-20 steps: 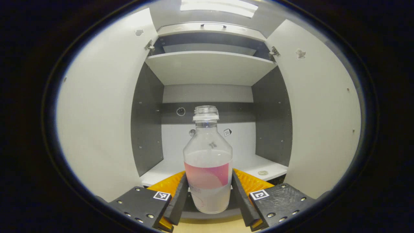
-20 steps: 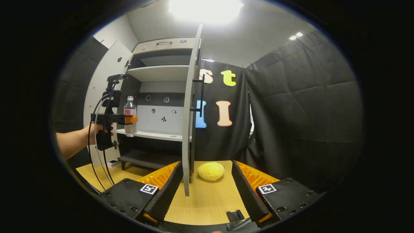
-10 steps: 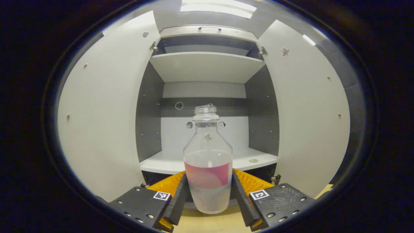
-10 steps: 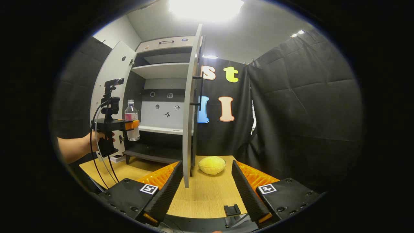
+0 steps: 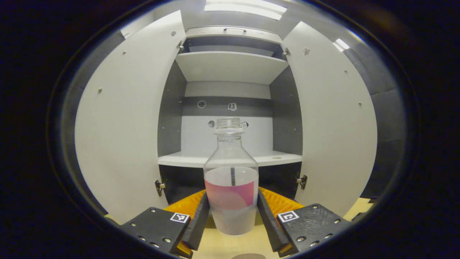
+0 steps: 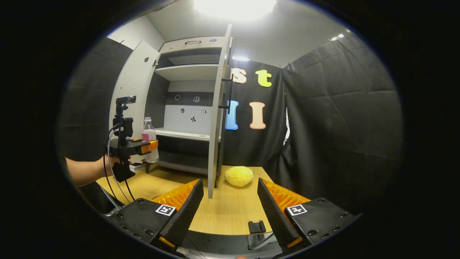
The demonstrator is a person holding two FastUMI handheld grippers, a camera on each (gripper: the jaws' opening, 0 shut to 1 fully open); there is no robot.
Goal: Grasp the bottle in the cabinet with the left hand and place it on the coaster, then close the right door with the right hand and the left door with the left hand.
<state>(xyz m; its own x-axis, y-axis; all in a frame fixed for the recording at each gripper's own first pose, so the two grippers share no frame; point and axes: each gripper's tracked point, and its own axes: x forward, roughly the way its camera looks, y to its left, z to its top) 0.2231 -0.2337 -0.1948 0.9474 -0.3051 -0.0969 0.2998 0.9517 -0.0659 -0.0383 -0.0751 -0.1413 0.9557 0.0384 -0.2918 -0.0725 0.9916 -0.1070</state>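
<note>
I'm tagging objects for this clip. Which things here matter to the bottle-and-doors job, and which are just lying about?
Part of the job:
- bottle, gripped in the left tongs
- right door, open
- left door, open
- right tongs, open, holding nothing

Just lying about:
- yellow lump on the table
- small black clip at the table's near edge

Left gripper [image 5: 231,219] at 6 o'clock, both fingers pressed on the lower body of the bottle [image 5: 231,187]. Bottle upright, uncapped, clear, pink label band, held above the wooden table [image 5: 233,248]. Cabinet [image 5: 230,68] from centre to 12 o'clock; left door [image 5: 122,126] at 9 o'clock and right door [image 5: 334,118] at 3 o'clock, both open.
</note>
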